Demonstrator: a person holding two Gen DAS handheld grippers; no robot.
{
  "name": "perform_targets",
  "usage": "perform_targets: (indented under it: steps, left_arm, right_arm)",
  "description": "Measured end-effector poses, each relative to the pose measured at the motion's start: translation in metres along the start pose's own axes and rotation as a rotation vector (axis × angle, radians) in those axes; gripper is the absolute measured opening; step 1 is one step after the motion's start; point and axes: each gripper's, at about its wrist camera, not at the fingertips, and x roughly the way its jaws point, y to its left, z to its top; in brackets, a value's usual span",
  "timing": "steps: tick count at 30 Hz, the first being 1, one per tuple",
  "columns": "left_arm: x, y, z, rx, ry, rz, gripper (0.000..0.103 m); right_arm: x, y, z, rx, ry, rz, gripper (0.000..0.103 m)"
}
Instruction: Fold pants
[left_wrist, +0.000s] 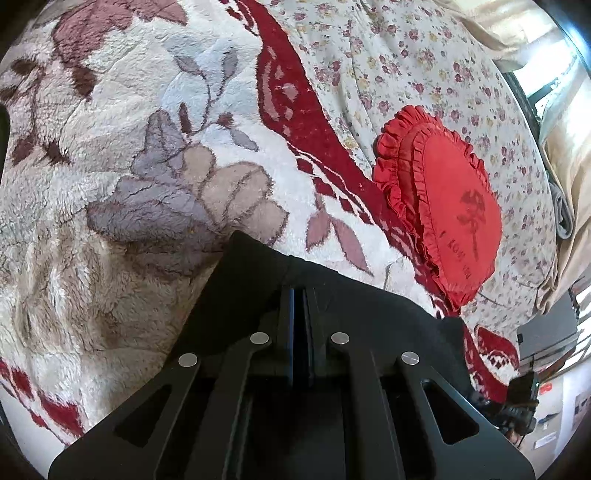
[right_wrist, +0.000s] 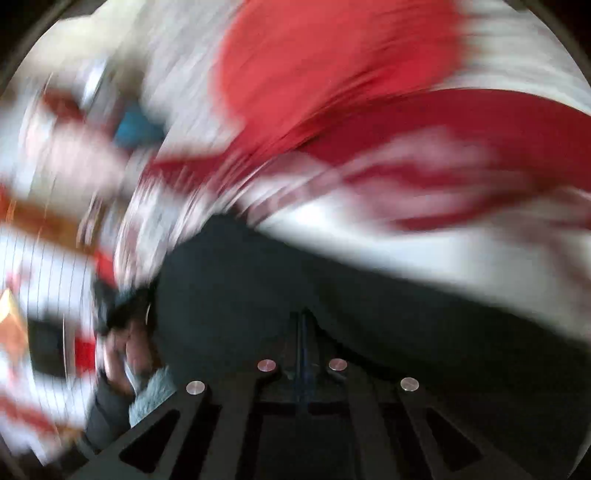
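Observation:
The black pants (left_wrist: 258, 280) lie bunched over the tips of my left gripper (left_wrist: 298, 291). Its fingers stand together, shut on a fold of that cloth, just above a plush flowered blanket (left_wrist: 129, 166). The right wrist view is smeared by motion. There the same dark pants (right_wrist: 240, 280) spread across the lower middle and wrap the tip of my right gripper (right_wrist: 303, 321), whose fingers are pressed together on the cloth. How the rest of the pants lies is hidden behind both grippers.
A red heart-shaped frilled pillow (left_wrist: 454, 206) rests on a small-flowered bedsheet (left_wrist: 388, 55) to the right of the blanket. Beige curtains (left_wrist: 565, 166) hang at the far right. A hand and a fuzzy sleeve (right_wrist: 155, 391) show blurred at lower left.

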Motion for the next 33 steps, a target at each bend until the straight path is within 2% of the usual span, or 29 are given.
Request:
perform_targets:
  steps: [2,4,5,7,9,11,12,13,14,15,17,18,20,22,24,28,30,33]
  left_arm:
    - [0.0,-0.001,-0.001,0.005,-0.003,0.006,0.006]
    - [0.0,-0.001,-0.001,0.005,-0.005,0.01,0.006]
    - [0.0,-0.001,-0.001,0.004,-0.006,0.013,0.006]
    - [0.0,-0.002,-0.002,0.001,-0.007,0.016,0.006]
    - [0.001,-0.003,-0.001,0.002,-0.011,0.019,0.006]
    - [0.001,-0.003,-0.001,-0.001,-0.007,0.015,0.006]
    - [0.001,-0.002,0.0,-0.006,-0.004,0.012,0.006]
    - [0.002,-0.001,0.002,-0.013,0.002,0.007,0.006]
    - [0.002,-0.001,0.003,-0.024,0.009,0.005,0.006]
    - [0.003,-0.001,0.004,-0.032,0.017,0.005,0.006]
    - [0.003,-0.002,0.004,-0.024,0.021,0.012,0.006]
    - [0.003,-0.003,0.004,-0.019,0.02,0.014,0.006]
    - [0.003,-0.002,0.004,-0.02,0.019,0.01,0.006]
    - [0.003,-0.001,0.004,-0.022,0.019,0.006,0.006]
    - [0.003,-0.001,0.004,-0.012,0.02,0.003,0.006]
    - [0.002,0.003,0.005,-0.035,0.028,-0.021,0.006]
    - [0.001,0.007,0.008,-0.075,0.04,-0.043,0.006]
    - [-0.007,0.004,0.009,-0.081,0.043,-0.045,0.006]
  right_arm:
    - [-0.048,-0.044,0.0,0.136,-0.112,-0.085,0.0]
    - [-0.09,-0.064,-0.006,0.198,-0.211,-0.147,0.003]
    - [-0.107,-0.062,-0.011,0.192,-0.264,-0.129,0.003]
    - [-0.122,-0.053,-0.016,0.15,-0.296,-0.075,0.003]
    - [-0.113,-0.031,-0.019,0.086,-0.262,0.012,0.004]
    - [-0.086,0.0,-0.024,-0.004,-0.163,0.088,0.004]
    - [-0.067,0.013,-0.025,-0.066,-0.084,0.089,0.004]
    - [-0.056,0.019,-0.026,-0.11,-0.044,0.05,0.004]
    - [-0.043,0.02,-0.027,-0.14,-0.013,-0.046,0.004]
    - [-0.038,0.012,-0.024,-0.119,-0.026,-0.186,0.004]
    - [-0.044,-0.002,-0.021,0.023,-0.143,-0.167,0.0]
    - [-0.046,0.004,-0.023,0.03,-0.19,-0.202,0.0]
    - [-0.043,0.03,-0.027,-0.049,-0.219,-0.297,0.0]
    - [-0.041,0.052,-0.031,-0.115,-0.248,-0.35,0.001]
    - [-0.047,0.071,-0.038,-0.146,-0.281,-0.345,0.001]
    - [-0.064,0.08,-0.057,-0.147,-0.313,-0.241,0.002]
    - [-0.059,0.092,-0.071,-0.128,-0.316,-0.194,0.002]
    - [-0.047,0.1,-0.085,-0.135,-0.318,-0.181,0.002]
